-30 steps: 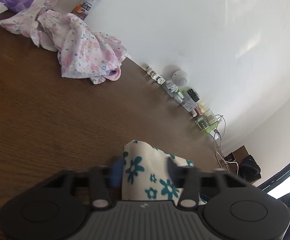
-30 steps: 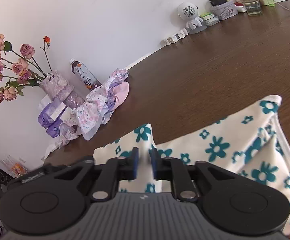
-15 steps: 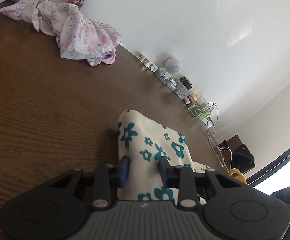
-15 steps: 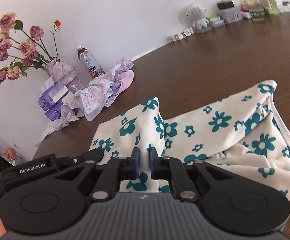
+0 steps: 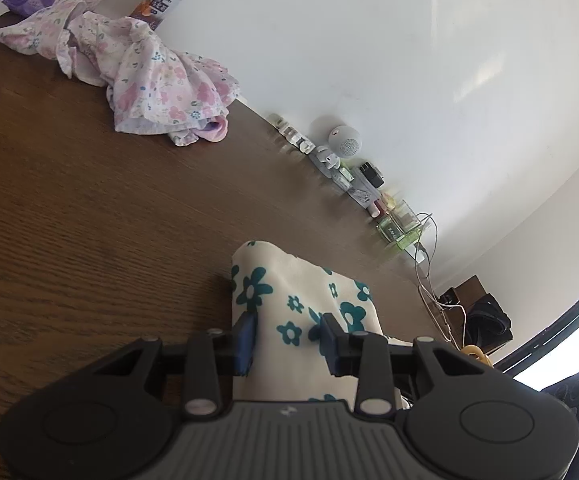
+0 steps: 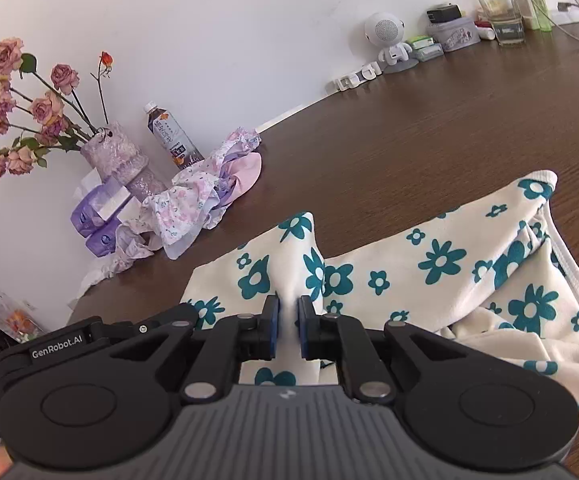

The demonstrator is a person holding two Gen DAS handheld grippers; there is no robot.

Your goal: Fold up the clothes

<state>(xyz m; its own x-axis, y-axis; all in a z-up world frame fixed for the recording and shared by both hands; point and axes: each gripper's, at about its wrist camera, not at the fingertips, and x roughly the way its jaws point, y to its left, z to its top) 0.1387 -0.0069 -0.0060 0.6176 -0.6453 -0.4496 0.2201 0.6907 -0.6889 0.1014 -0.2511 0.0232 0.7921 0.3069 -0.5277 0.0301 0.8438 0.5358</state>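
Two garments (image 6: 429,264) (image 6: 201,196), two grippers (image 6: 287,320) (image 5: 289,338)

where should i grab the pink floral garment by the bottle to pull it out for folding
Take the pink floral garment by the loose flap lying flat toward the open table, coming in low from that side. It is crumpled, and its far side crowds the bottle and vase, so approaching there would likely knock them.

Right gripper (image 6: 288,330) pinched tight on a raised fold of the teal-flowered cloth (image 6: 429,264), rest of it spread rumpled on the brown table (image 6: 429,120). Pink floral garment (image 6: 205,196) heaped near the wall, beside a bottle (image 6: 171,138) and vase of roses (image 6: 117,156).
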